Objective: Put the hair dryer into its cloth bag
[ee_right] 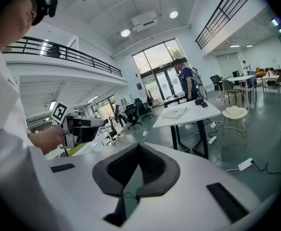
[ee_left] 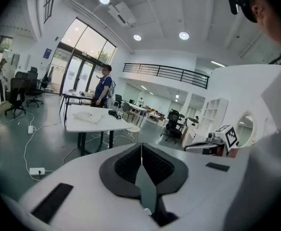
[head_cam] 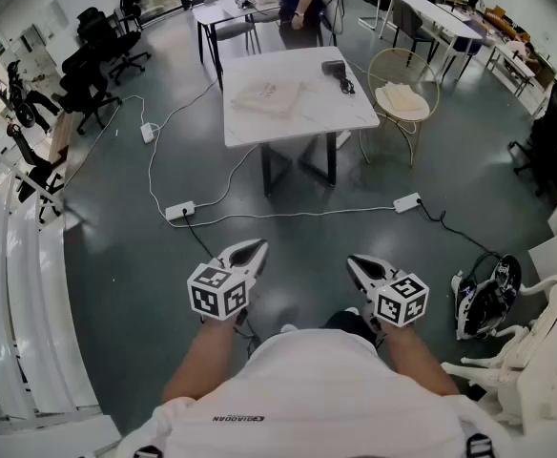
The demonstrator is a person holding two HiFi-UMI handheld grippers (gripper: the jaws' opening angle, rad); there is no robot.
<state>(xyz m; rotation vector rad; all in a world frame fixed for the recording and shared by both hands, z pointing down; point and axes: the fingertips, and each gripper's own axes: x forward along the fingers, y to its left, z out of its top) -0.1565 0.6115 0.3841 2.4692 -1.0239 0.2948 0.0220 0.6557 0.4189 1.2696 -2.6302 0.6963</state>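
The left gripper (head_cam: 250, 252) has its two jaws pressed together, and nothing is between them. The right gripper (head_cam: 359, 265) is the same: jaws closed on each other, nothing held. Both are held close in front of the person's body, side by side but apart, and both point a little downward over the grey floor (head_cam: 116, 256).

Well ahead of them stands a white table (head_cam: 259, 127). The cloth bag (head_cam: 269, 96) lies flat on the middle of the table top. The hair dryer (head_cam: 336, 69) is outside the bag. It lies on the same table, nearer the far right corner, apart from the bag, with its dark cable beside it.

Just to the right of the table is a round wire chair (head_cam: 429, 70), and a pale cushion (head_cam: 402, 100) lies in its seat. A white power strip (head_cam: 180, 211) lies on the floor between the grippers and the table. A person (head_cam: 299, 8) stands at the far end of the table.
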